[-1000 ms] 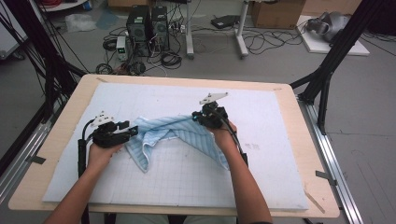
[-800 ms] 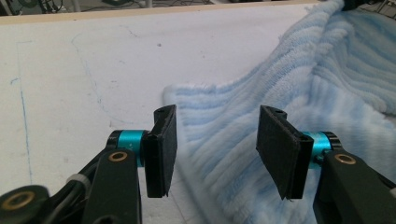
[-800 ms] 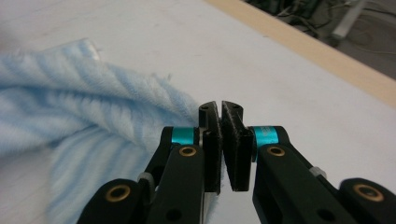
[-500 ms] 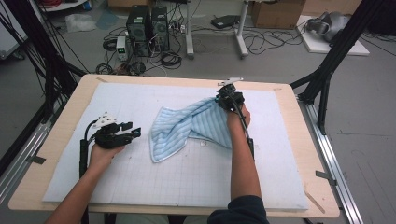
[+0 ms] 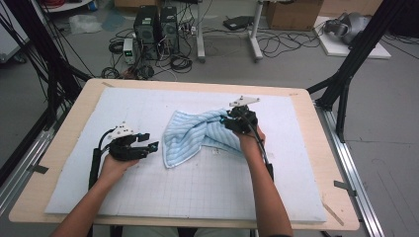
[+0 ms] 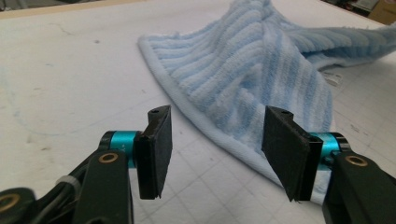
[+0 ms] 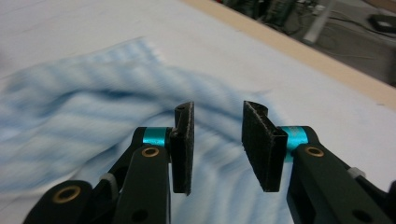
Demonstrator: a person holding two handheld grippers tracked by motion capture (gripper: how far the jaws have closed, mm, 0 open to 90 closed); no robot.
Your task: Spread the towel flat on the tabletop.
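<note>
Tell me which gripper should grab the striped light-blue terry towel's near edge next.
Left, probably: the left gripper is open, with the striped light-blue terry towel's hemmed edge just ahead. The right gripper, jaws just opened, hovers over its far bunched part.

A light blue striped towel lies crumpled and partly folded over, centre of the frame, on the white mat
</note>
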